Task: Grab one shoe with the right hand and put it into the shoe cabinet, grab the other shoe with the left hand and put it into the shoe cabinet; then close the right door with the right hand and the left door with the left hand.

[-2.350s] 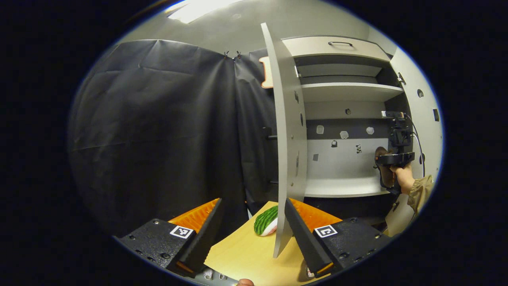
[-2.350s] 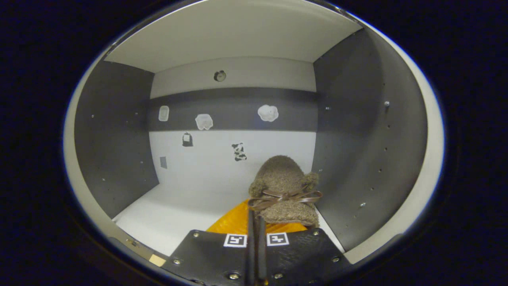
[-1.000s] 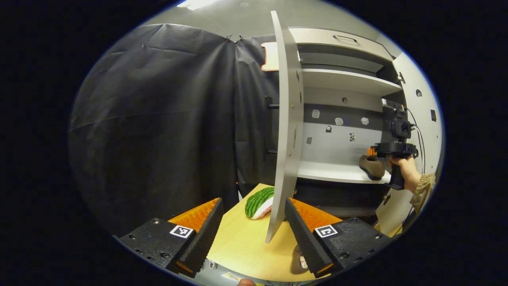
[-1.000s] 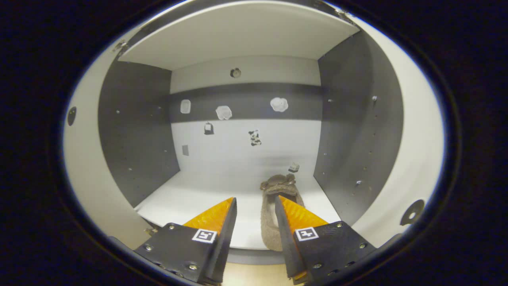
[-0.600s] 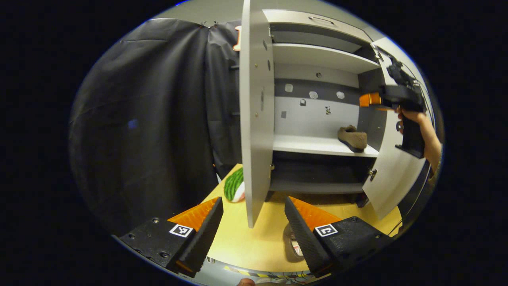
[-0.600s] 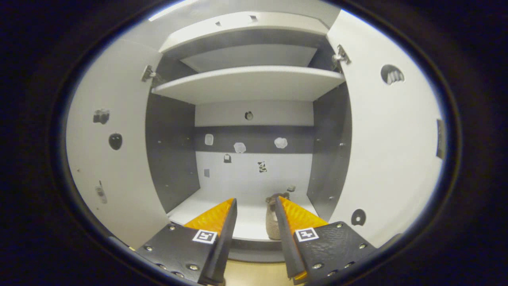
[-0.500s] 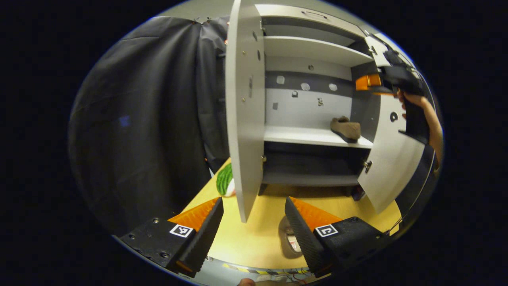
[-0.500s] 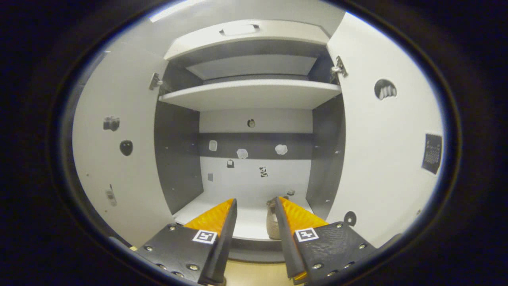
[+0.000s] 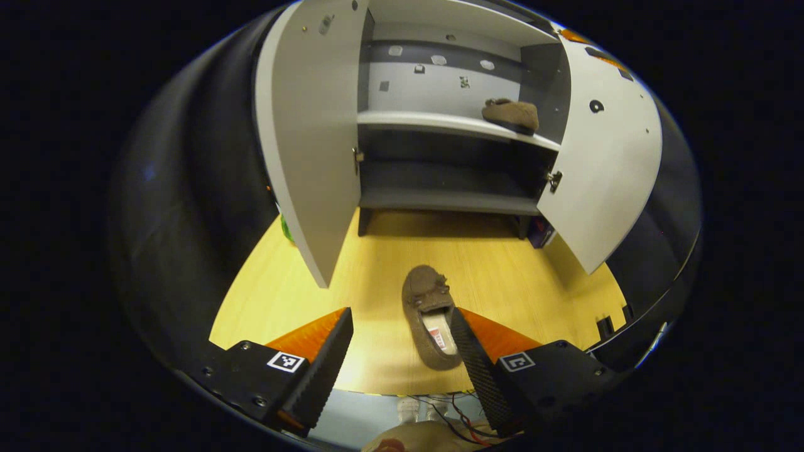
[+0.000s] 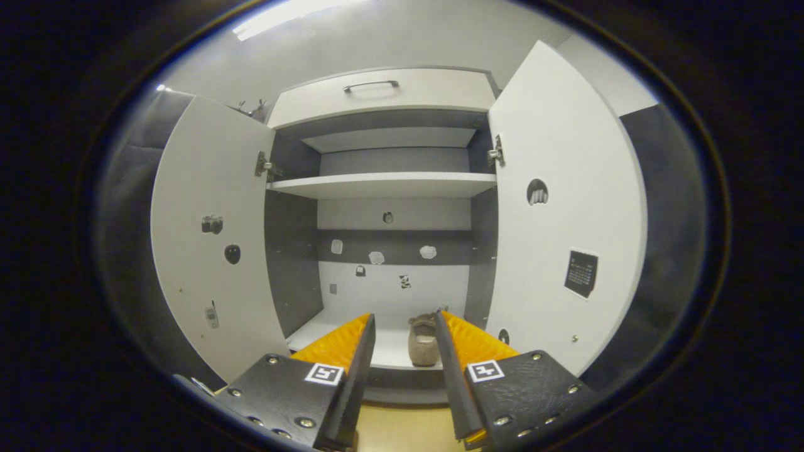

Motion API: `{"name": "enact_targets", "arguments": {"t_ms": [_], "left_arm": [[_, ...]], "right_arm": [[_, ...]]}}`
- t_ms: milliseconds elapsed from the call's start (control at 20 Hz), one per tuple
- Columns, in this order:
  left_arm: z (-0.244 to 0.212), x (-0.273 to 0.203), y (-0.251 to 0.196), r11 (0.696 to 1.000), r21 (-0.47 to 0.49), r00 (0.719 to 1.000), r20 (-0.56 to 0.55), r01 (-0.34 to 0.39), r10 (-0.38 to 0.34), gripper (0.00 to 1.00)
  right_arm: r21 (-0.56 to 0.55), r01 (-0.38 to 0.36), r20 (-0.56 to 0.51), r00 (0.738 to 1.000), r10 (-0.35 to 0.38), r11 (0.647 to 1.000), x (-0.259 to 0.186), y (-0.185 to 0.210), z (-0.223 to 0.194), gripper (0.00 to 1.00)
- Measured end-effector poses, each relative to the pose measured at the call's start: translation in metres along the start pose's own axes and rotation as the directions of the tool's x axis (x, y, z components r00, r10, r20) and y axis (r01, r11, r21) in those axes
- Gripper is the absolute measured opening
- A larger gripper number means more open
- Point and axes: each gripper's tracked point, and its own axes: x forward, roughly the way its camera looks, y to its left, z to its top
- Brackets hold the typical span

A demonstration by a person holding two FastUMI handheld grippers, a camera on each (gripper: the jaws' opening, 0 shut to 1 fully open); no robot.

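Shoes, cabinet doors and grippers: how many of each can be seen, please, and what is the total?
Shoes: 2 (one on the shelf, one on the table)
Cabinet doors: 2 (left door, right door), both open
Grippers: 2 (left gripper, right gripper), both open
Total: 6

The right gripper (image 10: 402,370), which a couple of seconds ago was clamped on the brown shoe inside the shoe cabinet (image 10: 383,182), has let go and drawn back out; its fingers now stand apart, and that shoe on the shelf (image 10: 423,342) rests alone on the right side of the shelf. The left gripper (image 9: 402,358) has tilted downward from facing the left door's (image 9: 311,125) edge, so the second shoe (image 9: 432,317) on the bench (image 9: 502,276) lies between its parted fingers.
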Motion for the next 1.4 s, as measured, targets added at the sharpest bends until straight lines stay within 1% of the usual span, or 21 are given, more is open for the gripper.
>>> {"name": "enact_targets", "arguments": {"t_ms": [100, 250, 300, 350, 400, 550, 600, 650, 800, 900, 950, 1000, 1050, 1100, 1150, 1200, 1250, 1300, 1350, 1400], "left_arm": [[-0.016, 0.021, -0.004, 1.0, 0.01, 0.999, -0.039, 0.021, -0.02, 0.97], [-0.036, 0.051, -0.015, 0.998, -0.01, 0.992, -0.107, 0.06, -0.06, 0.96], [-0.038, 0.062, -0.017, 0.998, -0.02, 0.991, -0.116, 0.068, -0.069, 0.96], [-0.038, 0.073, -0.019, 0.997, -0.029, 0.99, -0.115, 0.073, -0.076, 0.96], [-0.04, 0.084, -0.019, 0.997, -0.035, 0.99, -0.117, 0.075, -0.078, 0.96], [-0.044, 0.116, -0.017, 0.997, -0.047, 0.989, -0.128, 0.063, -0.069, 0.96], [-0.045, 0.125, -0.016, 0.997, -0.051, 0.99, -0.127, 0.062, -0.068, 0.96], [-0.046, 0.131, -0.014, 0.997, -0.055, 0.989, -0.131, 0.058, -0.065, 0.96], [-0.05, 0.152, -0.01, 0.996, -0.072, 0.987, -0.153, 0.045, -0.056, 0.97], [-0.051, 0.162, -0.005, 0.998, -0.054, 0.987, -0.157, 0.031, -0.039, 0.96], [-0.051, 0.166, -0.003, 0.999, -0.04, 0.987, -0.158, 0.031, -0.037, 1.0], [-0.054, 0.172, -0.001, 0.999, -0.025, 0.986, -0.161, 0.029, -0.033, 0.94], [-0.055, 0.175, 0.0, 0.999, -0.016, 0.985, -0.168, 0.03, -0.032, 0.86], [-0.061, 0.18, 0.0, 0.999, -0.015, 0.98, -0.193, 0.038, -0.04, 0.82], [-0.067, 0.183, -0.005, 0.998, -0.034, 0.974, -0.22, 0.054, -0.06, 0.66], [-0.063, 0.184, -0.005, 0.997, -0.054, 0.976, -0.208, 0.05, -0.06, 0.51], [-0.063, 0.186, -0.002, 0.998, -0.057, 0.977, -0.209, 0.036, -0.047, 0.36], [-0.063, 0.186, 0.001, 0.998, -0.054, 0.976, -0.217, 0.025, -0.036, 0.33], [-0.059, 0.187, 0.007, 0.999, -0.037, 0.979, -0.206, 0.006, -0.013, 0.22], [-0.058, 0.187, 0.009, 1.0, -0.022, 0.977, -0.211, -0.007, 0.002, 0.18]], "right_arm": [[-0.006, 0.01, 0.004, 1.0, -0.01, 1.0, -0.016, -0.007, 0.002, 0.57], [-0.03, 0.016, 0.031, 0.999, -0.015, 0.999, -0.044, -0.013, 0.003, 0.57], [-0.044, 0.029, 0.035, 0.999, -0.028, 0.999, -0.053, -0.017, 0.003, 0.54], [-0.056, 0.041, 0.039, 0.998, -0.039, 0.998, -0.062, -0.021, 0.003, 0.57], [-0.063, 0.054, 0.045, 0.998, -0.052, 0.997, -0.07, -0.025, 0.004, 0.57], [-0.049, 0.114, 0.06, 0.992, -0.111, 0.992, -0.094, -0.044, 0.007, 0.57], [-0.045, 0.136, 0.068, 0.989, -0.133, 0.99, -0.1, -0.052, 0.01, 0.54], [-0.046, 0.158, 0.068, 0.986, -0.155, 0.986, -0.106, -0.06, 0.01, 0.57], [-0.039, 0.218, 0.051, 0.975, -0.216, 0.975, -0.124, -0.085, 0.006, 0.57], [-0.035, 0.259, 0.042, 0.965, -0.258, 0.965, -0.134, -0.101, 0.001, 0.57], [-0.042, 0.284, 0.038, 0.959, -0.282, 0.958, -0.139, -0.109, -0.002, 0.57], [-0.051, 0.307, 0.032, 0.952, -0.306, 0.95, -0.144, -0.118, -0.005, 0.54], [-0.059, 0.326, 0.023, 0.945, -0.325, 0.944, -0.148, -0.124, -0.009, 0.57], [-0.062, 0.34, 0.017, 0.94, -0.34, 0.938, -0.153, -0.128, -0.011, 0.57], [-0.065, 0.354, 0.016, 0.935, -0.353, 0.933, -0.156, -0.132, -0.012, 0.54], [-0.069, 0.366, 0.013, 0.931, -0.366, 0.928, -0.159, -0.137, -0.013, 0.54], [-0.073, 0.379, 0.009, 0.925, -0.379, 0.923, -0.162, -0.142, -0.015, 0.57], [-0.076, 0.391, 0.01, 0.92, -0.391, 0.917, -0.165, -0.147, -0.015, 0.54], [-0.076, 0.4, 0.012, 0.916, -0.401, 0.913, -0.168, -0.151, -0.015, 0.54], [-0.072, 0.408, 0.012, 0.913, -0.409, 0.91, -0.17, -0.154, -0.016, 0.54]]}}
